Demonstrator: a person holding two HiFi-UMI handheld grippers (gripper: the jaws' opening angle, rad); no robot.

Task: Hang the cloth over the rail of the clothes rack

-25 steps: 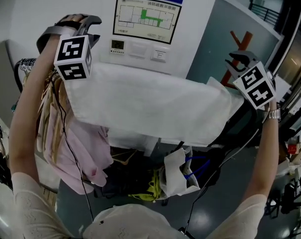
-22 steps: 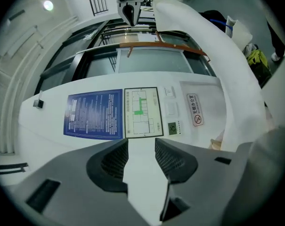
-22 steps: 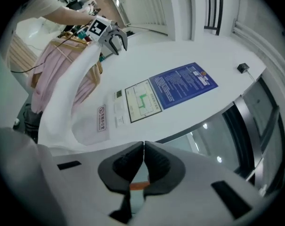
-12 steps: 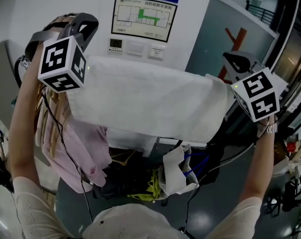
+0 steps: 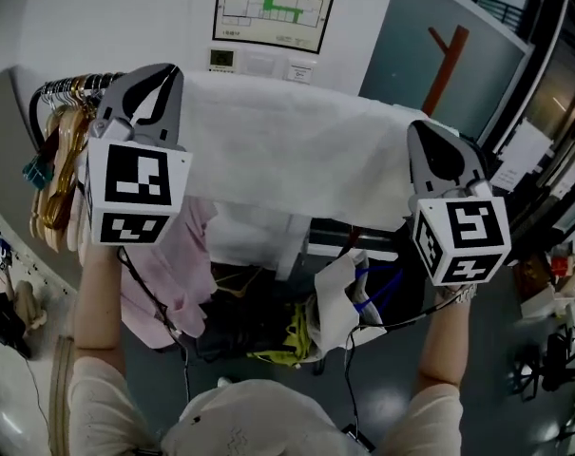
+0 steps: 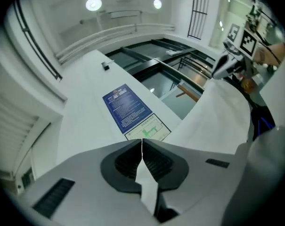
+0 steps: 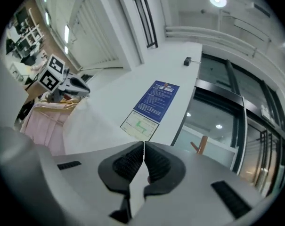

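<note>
A white cloth (image 5: 287, 150) hangs stretched wide between my two raised grippers. My left gripper (image 5: 163, 76) is shut on its left top corner, and a white strip of cloth (image 6: 148, 188) shows pinched between the closed jaws. My right gripper (image 5: 422, 133) is shut on the right top corner, with cloth (image 7: 136, 188) caught between its jaws too. The rack's chrome rail (image 5: 67, 88) is at the far left, just left of the left gripper, carrying hangers (image 5: 57, 164). The cloth hides the rest of the rail.
Pink garments (image 5: 168, 274) hang from the rack under the left gripper. A pile of clothes and bags (image 5: 297, 335) lies on the floor below the cloth. Behind are a white wall with a floor-plan sign (image 5: 273, 8) and a wooden coat stand (image 5: 443, 65).
Both grippers have drawn nearer the head camera and lower in the picture, still holding the cloth stretched. The cloth's top edge now sits higher, close under the wall sign.
</note>
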